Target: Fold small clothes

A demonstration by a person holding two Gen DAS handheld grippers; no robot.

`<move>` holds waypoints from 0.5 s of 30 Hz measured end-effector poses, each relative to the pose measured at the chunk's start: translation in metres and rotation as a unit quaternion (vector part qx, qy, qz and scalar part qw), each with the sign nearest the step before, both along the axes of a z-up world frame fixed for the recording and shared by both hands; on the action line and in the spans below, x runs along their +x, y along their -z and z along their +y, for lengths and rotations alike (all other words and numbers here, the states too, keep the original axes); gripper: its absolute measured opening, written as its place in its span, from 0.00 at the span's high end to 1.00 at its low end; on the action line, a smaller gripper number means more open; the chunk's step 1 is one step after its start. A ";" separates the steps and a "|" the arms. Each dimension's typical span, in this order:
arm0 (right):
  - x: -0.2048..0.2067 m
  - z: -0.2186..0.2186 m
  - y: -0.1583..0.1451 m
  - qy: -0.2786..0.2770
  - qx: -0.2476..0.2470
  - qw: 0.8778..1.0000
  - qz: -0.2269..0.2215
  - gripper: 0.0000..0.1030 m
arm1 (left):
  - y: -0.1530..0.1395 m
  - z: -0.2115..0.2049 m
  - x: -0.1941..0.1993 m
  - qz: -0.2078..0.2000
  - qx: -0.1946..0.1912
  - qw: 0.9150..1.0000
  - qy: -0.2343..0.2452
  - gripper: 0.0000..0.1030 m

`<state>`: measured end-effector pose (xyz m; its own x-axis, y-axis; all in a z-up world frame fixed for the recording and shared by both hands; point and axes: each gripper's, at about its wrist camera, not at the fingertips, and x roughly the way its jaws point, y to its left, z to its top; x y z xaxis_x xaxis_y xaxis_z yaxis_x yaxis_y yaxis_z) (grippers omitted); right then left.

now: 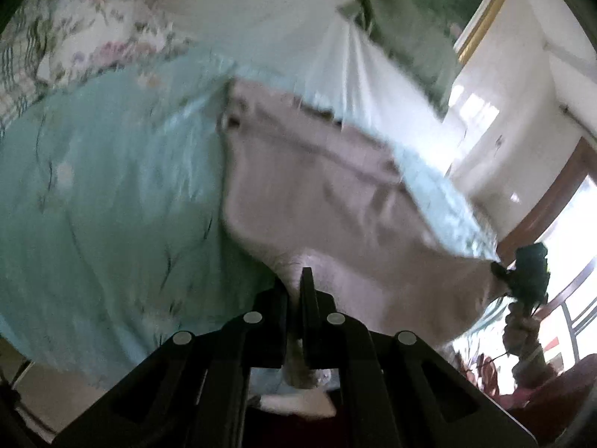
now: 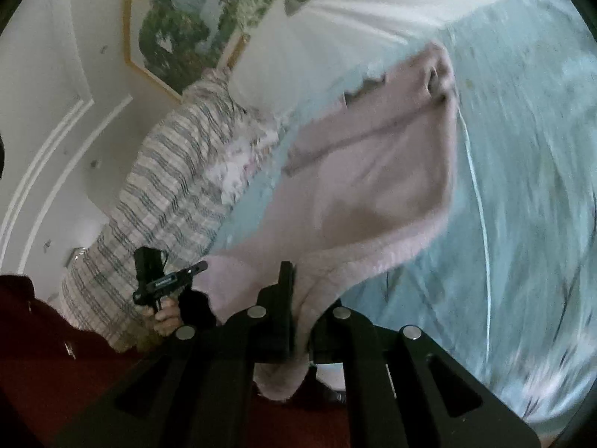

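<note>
Left claw [image 1: 294, 295]: its two fingers are pressing together on a pinch of the pink garment [image 1: 317, 194], with cloth passing between them and bunching behind the fingertips.
Right claw [image 2: 298, 298]: likewise clamping an edge of the same garment [image 2: 373, 186], a fold of cloth hanging down behind its fingers.
Garment: spreading forward from both claws, its near edge lifted, its far part drooping towards the bed; a hem or waistband seam is running across it ahead of each claw.
Reason for the two-point hold: judged as keeping the near edge taut between the claws so the piece is hanging flat and can be laid or doubled over evenly.
Bedspread [image 1: 112, 186]: pale green, lying ahead of and below the claws, serving as the folding surface.
White sheet [image 1: 283, 26]: lying beyond the garment's far end.
Striped pillow [image 2: 168, 186]: ahead and left of the right claw.
Framed picture [image 2: 179, 26]: hanging on the wall beyond the bed.
Image quality: motion blur is softening the cloth; the garment's type cannot be told.
Stage: judged early in the fold.
</note>
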<state>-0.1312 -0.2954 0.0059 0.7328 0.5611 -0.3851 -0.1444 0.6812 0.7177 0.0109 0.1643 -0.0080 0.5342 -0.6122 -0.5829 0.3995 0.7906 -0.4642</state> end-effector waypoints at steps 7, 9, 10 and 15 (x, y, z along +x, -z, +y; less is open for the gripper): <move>0.059 -0.031 -0.034 0.059 -0.003 0.997 -0.047 0.93 | -0.037 -0.013 0.066 -0.043 -0.055 0.996 -0.053 0.96; 0.082 -0.037 -0.042 0.067 -0.016 0.996 -0.053 0.93 | -0.044 -0.021 0.089 -0.049 -0.053 0.995 -0.065 0.96; 0.096 -0.041 -0.046 0.071 -0.024 0.996 -0.054 0.93 | -0.047 -0.025 0.103 -0.051 -0.052 0.995 -0.070 0.96; 0.167 -0.061 -0.053 0.104 -0.081 0.991 -0.032 0.93 | -0.060 -0.048 0.173 -0.053 -0.037 0.994 -0.091 0.97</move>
